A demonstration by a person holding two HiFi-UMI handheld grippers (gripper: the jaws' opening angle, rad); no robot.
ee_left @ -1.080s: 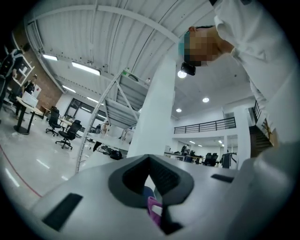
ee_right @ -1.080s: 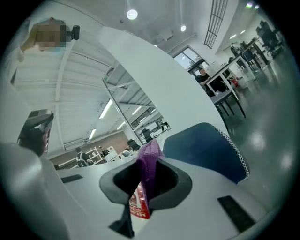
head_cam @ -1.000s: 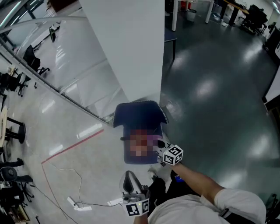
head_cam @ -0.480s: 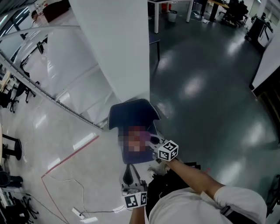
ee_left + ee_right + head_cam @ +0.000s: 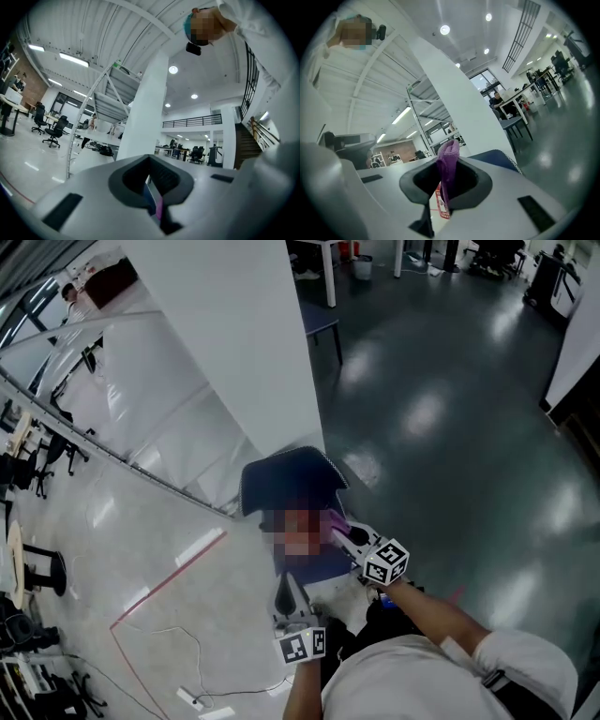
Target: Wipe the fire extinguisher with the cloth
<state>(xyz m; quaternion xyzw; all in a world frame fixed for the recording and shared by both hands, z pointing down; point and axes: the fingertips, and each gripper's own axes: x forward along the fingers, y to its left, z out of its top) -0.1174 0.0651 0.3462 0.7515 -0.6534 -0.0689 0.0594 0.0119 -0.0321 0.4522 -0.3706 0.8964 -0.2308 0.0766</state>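
Note:
My right gripper (image 5: 345,534) is shut on a purple cloth (image 5: 335,521), which sticks up between its jaws (image 5: 449,161). It holds the cloth against a red thing on a dark blue chair seat (image 5: 289,482); a mosaic patch hides most of that thing. Low between the right jaws a red and white label of the fire extinguisher (image 5: 440,207) shows. My left gripper (image 5: 284,593) hangs lower, in front of the chair, with its jaws together and nothing in them. In the left gripper view only a thin slit of blue and purple shows between its jaws (image 5: 154,206).
A broad white pillar (image 5: 220,343) rises just behind the chair. A red floor line (image 5: 169,579) and a thin white cable (image 5: 183,657) lie at the left. Table legs and a chair (image 5: 323,324) stand beyond. The dark glossy floor (image 5: 469,427) stretches to the right.
The head camera has shifted a little. Both grippers keep their places by the chair, and the right one stays shut on the cloth.

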